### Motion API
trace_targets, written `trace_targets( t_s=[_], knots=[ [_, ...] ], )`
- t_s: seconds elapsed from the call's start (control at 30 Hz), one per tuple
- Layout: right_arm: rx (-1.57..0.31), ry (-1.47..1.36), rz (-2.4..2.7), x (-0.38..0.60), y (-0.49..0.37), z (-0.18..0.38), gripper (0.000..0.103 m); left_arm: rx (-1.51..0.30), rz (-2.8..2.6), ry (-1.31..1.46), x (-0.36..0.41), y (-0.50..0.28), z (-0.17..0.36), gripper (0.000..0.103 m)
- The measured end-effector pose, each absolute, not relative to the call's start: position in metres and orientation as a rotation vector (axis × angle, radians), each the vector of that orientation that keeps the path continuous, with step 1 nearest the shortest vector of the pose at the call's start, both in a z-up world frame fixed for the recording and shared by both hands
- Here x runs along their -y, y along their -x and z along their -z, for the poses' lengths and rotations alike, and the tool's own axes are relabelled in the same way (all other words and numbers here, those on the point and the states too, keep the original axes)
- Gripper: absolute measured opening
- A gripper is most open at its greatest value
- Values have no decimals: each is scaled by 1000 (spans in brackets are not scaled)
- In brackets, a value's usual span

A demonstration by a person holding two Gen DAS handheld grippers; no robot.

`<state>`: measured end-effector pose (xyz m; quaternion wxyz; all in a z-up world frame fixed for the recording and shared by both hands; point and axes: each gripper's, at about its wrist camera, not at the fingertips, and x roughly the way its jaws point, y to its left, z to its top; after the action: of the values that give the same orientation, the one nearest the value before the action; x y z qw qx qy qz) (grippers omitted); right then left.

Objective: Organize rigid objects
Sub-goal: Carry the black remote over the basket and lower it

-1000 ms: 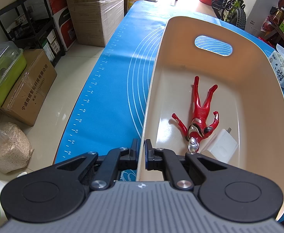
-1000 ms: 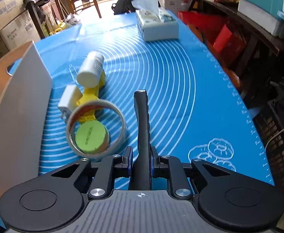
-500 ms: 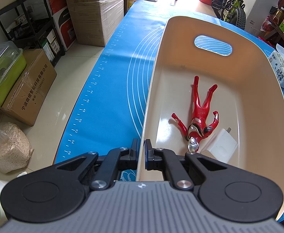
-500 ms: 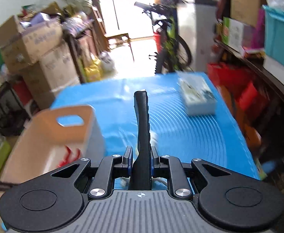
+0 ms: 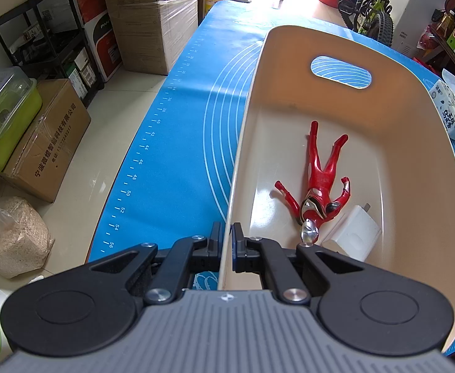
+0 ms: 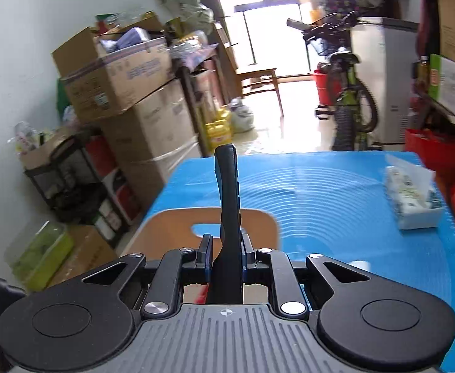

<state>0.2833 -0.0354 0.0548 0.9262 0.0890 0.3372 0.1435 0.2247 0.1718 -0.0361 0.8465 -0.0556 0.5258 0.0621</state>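
Observation:
My left gripper (image 5: 226, 242) is shut on the near left wall of a beige plastic bin (image 5: 414, 143) that stands on the blue mat. In the bin lie a red toy figure (image 5: 319, 186) and a white charger block (image 5: 350, 233). My right gripper (image 6: 226, 250) is shut on a long black flat object (image 6: 227, 192), like a remote, which sticks forward. It is held up in the air above the near end of the bin (image 6: 165, 230).
A tissue box (image 6: 414, 199) sits on the blue mat (image 6: 320, 192) at the right; it also shows in the left wrist view (image 5: 452, 115). Cardboard boxes (image 5: 153, 15), a black shelf and a green crate (image 5: 3, 118) stand on the floor left of the table. A bicycle (image 6: 348, 93) stands beyond it.
My right gripper has lifted the black object off the mat and swung left and up towards the bin. The bottle, tape ring and yellow item have left its view. The left gripper has not moved.

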Motion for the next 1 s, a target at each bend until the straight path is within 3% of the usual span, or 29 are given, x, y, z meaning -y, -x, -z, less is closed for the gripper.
trace_targets(
  t_s=[0.43,1.0],
  knots=[
    [-841,-112,-389,-39,-296,0,27,-1109,-131,118,-172,-225,36,7],
    [-1098,-27,-373,-55,-304,63,27,-1110,-131,117,-171,-225,36,7]
  ],
)
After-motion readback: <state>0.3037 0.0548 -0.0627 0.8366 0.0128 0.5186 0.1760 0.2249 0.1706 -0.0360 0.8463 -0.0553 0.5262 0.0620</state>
